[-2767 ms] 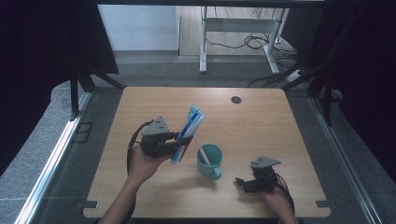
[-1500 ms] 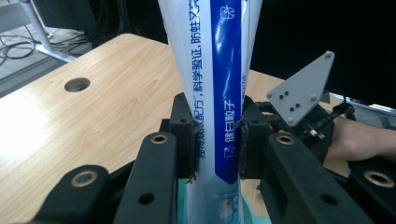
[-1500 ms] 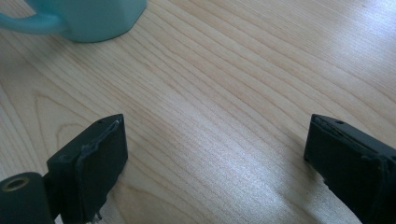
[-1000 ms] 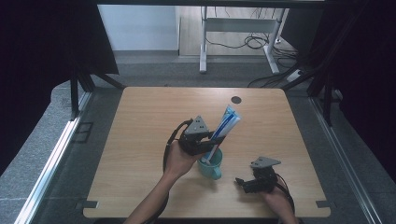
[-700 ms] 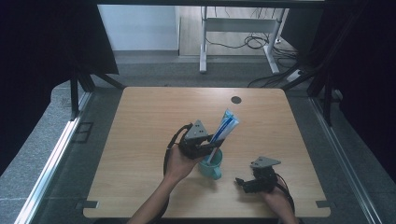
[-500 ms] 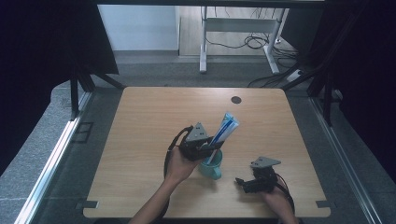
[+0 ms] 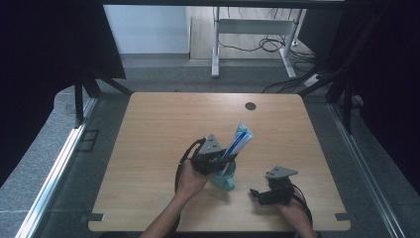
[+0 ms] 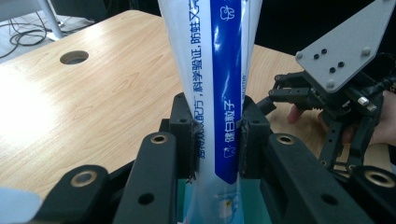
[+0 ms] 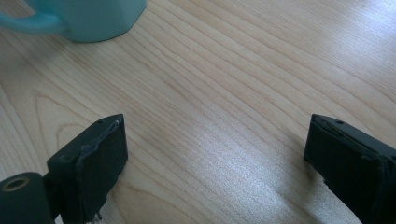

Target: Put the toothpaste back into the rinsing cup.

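The left gripper (image 8: 215,128) pinched a glossy white-and-blue toothpaste tube (image 8: 219,88), flat and soft-sided, standing tilted over the smooth teal mug (image 7: 225,177) on the pale wood-grain table (image 7: 148,129). The tube's lower end was hidden behind the gripper, so it probably sat inside the mug. Just right of the mug, the right gripper (image 9: 215,161) rested with its matte black jaws spread wide over bare wood.
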Demonstrator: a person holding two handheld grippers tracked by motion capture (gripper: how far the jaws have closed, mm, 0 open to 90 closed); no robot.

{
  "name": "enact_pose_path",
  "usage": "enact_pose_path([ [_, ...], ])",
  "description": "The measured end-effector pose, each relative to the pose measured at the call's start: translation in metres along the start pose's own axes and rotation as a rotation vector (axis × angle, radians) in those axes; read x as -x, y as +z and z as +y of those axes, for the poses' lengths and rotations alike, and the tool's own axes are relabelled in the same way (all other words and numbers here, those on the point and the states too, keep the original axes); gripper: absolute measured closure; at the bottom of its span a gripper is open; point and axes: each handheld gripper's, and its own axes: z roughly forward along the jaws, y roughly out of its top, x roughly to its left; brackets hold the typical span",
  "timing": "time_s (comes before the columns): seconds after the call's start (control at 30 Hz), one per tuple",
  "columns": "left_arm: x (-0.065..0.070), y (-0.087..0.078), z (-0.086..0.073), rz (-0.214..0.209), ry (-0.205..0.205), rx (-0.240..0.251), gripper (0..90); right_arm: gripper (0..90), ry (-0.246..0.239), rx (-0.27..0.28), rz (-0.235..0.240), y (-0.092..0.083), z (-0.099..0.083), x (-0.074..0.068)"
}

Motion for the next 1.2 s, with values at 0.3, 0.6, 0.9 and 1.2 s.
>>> enact_pose_path([
  [0.3, 0.001, 0.005, -0.005, 0.004, -0.006, -0.013, 72.7, 5.9, 0.003, 0.002, 0.001, 0.0, 0.0, 0.0],
  [0.6, 0.002, 0.008, -0.01, 0.01, -0.015, -0.017, 72.5, 6.0, 0.002, 0.0, 0.0, 0.0, 0.0, 0.0],
  [0.9, 0.003, 0.009, -0.014, 0.016, -0.025, -0.012, 72.1, 5.9, 0.002, 0.002, 0.0, 0.0, 0.0, 0.0],
  [1.2, 0.006, 0.009, -0.016, 0.036, -0.002, -0.029, 70.9, 5.9, 0.006, 0.004, 0.0, 0.0, 0.0, 0.0],
])
